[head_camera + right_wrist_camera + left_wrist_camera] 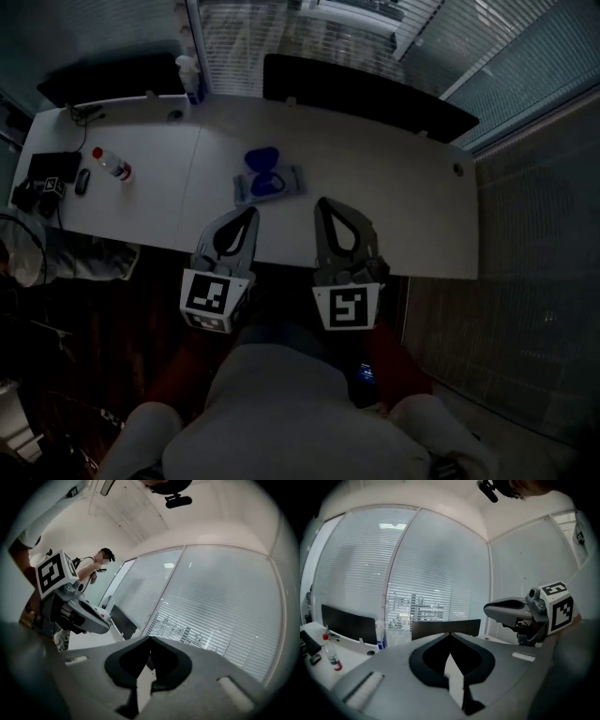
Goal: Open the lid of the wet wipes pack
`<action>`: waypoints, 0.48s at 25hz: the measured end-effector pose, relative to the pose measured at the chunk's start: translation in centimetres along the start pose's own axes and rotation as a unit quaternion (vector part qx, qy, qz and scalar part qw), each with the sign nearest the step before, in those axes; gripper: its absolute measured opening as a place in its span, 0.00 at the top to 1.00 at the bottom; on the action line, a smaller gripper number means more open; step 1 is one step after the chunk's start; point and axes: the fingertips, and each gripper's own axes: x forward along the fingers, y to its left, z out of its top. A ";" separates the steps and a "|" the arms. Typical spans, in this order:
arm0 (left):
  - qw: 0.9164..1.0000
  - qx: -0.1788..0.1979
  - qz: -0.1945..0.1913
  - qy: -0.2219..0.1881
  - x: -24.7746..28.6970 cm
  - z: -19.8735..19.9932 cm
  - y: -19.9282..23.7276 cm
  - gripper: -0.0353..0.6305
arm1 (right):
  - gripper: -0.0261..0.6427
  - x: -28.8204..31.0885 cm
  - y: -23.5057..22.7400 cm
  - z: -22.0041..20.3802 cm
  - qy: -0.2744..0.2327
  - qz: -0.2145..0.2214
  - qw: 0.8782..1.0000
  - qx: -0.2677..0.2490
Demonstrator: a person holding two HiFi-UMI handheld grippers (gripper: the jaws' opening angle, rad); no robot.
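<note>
The wet wipes pack (281,187) lies flat on the white table (394,197), a little left of its middle. It is greyish with a blue lid (263,160). Two blue lobes show, one behind the other, so the lid seems flipped back. Both grippers are raised side by side above the table's near edge, short of the pack and not touching it. My left gripper (252,213) is shut and empty, with its tips meeting (450,633). My right gripper (321,202) is also shut and empty (150,639). Each gripper view shows the other gripper alongside and no pack.
A water bottle (112,165) lies on the table's left part, with a mouse (82,180) and black devices (45,178) further left. A spray bottle (190,80) stands at the far edge. Dark partition screens (370,98) line the back. A person (101,559) stands far off.
</note>
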 end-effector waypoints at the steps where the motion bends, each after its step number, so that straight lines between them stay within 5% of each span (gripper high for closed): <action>1: 1.000 0.001 -0.004 -0.006 -0.7 0.6 -0.7 0.94 | 0.96 -1.2 0.2 0.5 -0.001 0.000 1.000 0.012; 5: 0.999 0.013 -0.024 -0.025 -3.2 2.6 -4.1 0.94 | 0.96 -5.8 0.2 2.6 -0.028 -0.013 0.997 0.075; 8: 0.997 0.025 -0.049 -0.048 -4.3 4.7 -6.8 0.94 | 0.96 -8.7 -1.0 4.8 -0.091 -0.052 0.979 0.176; 12: 0.995 0.022 -0.069 -0.063 -5.7 5.5 -9.9 0.94 | 0.96 -12.1 -1.2 5.3 -0.097 -0.048 0.966 0.234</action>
